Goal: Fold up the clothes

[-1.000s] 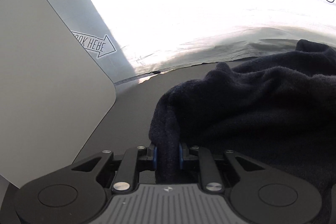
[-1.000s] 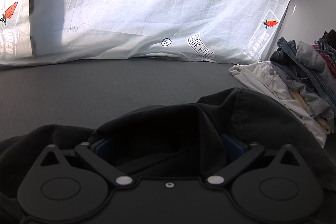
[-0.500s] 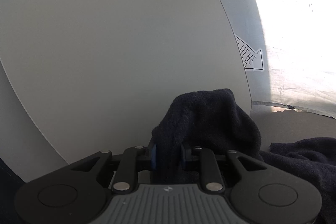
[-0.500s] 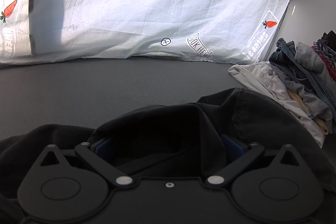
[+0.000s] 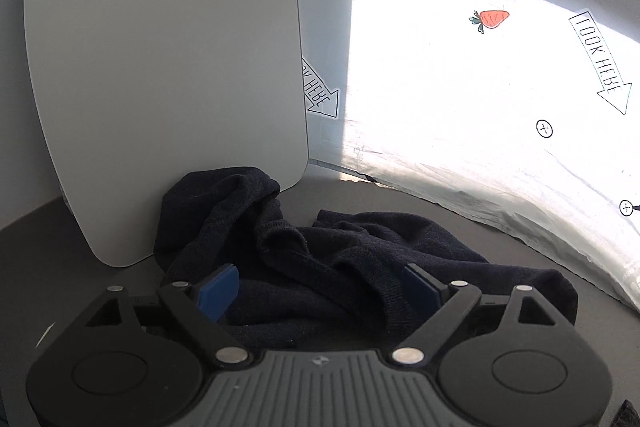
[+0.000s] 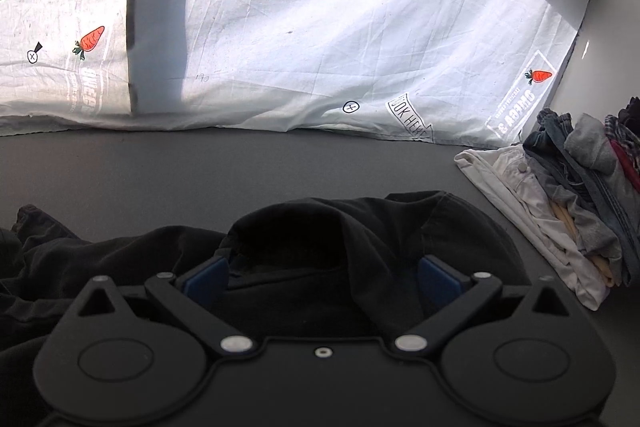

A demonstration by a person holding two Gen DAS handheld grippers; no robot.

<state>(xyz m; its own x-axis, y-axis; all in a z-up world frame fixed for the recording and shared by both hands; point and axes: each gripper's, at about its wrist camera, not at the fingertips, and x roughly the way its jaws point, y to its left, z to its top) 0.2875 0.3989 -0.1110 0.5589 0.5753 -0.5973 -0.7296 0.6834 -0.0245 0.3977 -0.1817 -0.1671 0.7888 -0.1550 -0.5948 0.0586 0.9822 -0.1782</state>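
Note:
A dark navy knit garment (image 5: 360,247) lies crumpled on the grey table (image 5: 44,267), one end bunched against a white board. My left gripper (image 5: 320,287) hovers just over it. Its jaws are opening, the blue pads (image 5: 218,291) stand wide apart, and the knit lies loose under the gap. In the right wrist view a black garment (image 6: 340,227) forms a thick hump that fills the space between the wide-set pads (image 6: 204,277) of my right gripper (image 6: 322,277). The hump stays in place against the pads as that hand rises.
A tall white board (image 5: 160,67) with rounded corners stands at the left. A printed white sheet (image 6: 320,27) hangs behind the table. A pile of mixed clothes (image 6: 560,195) sits at the right by the wall. Bare grey tabletop (image 6: 200,171) lies ahead of the right gripper.
The left jaws, shut on a fold of the navy knit before, have sprung apart, and the knit has dropped onto the table. The right view has lifted slightly, its black hump unchanged.

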